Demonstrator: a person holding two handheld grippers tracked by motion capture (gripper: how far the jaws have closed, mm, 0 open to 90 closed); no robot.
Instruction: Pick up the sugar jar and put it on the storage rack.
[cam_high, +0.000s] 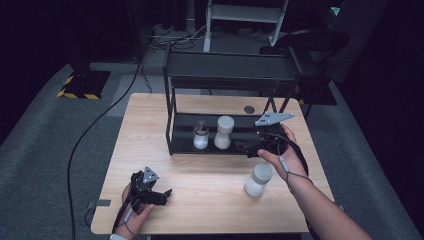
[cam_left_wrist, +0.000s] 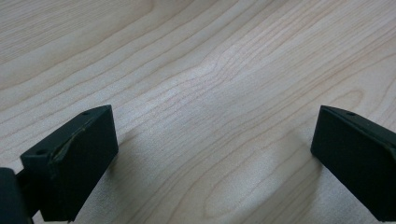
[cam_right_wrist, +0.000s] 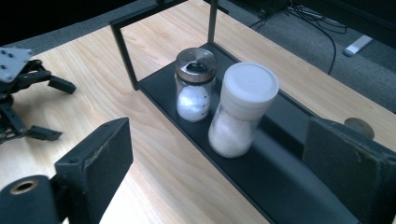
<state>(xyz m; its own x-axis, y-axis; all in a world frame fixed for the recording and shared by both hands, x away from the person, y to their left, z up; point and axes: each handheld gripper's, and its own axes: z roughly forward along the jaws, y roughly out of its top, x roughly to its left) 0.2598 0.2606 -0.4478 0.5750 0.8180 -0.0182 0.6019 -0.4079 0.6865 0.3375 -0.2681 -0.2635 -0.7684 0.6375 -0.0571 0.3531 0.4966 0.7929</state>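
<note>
A person works at a light wooden surface (cam_high: 200, 180) with 2 hand-held grippers, seen from above and from a camera on each gripper.

A black metal rack (cam_high: 230, 75) with 2 shelves stands at the far middle of the surface. On its lower shelf (cam_right_wrist: 261, 177) stand 2 containers of white grains, just beside each other. The left 1 in the high view is a small glass shaker (cam_high: 200, 136) with a perforated metal cap. The right 1 is a taller grinder (cam_high: 224, 132) with a white cap and a narrowed waist.

A third container, a white-capped jar (cam_high: 258, 179) of white grains, stands upright on the surface in front of the rack, toward the right, just below the person's right hand (cam_high: 285, 155).

The right hand-held gripper (cam_high: 250, 149) hangs at the right end of the lower shelf, pointing left along it toward the grinder. Its jaws stand wide apart with nothing between them. In the right gripper view the grinder (cam_right_wrist: 243, 109) and shaker (cam_right_wrist: 195, 84) sit ahead of the open jaws, untouched.

The left hand-held gripper (cam_high: 162, 195) rests near the front left corner of the surface, well apart from the rack and all 3 containers. Its jaws are spread wide over bare wood and hold nothing.
</note>
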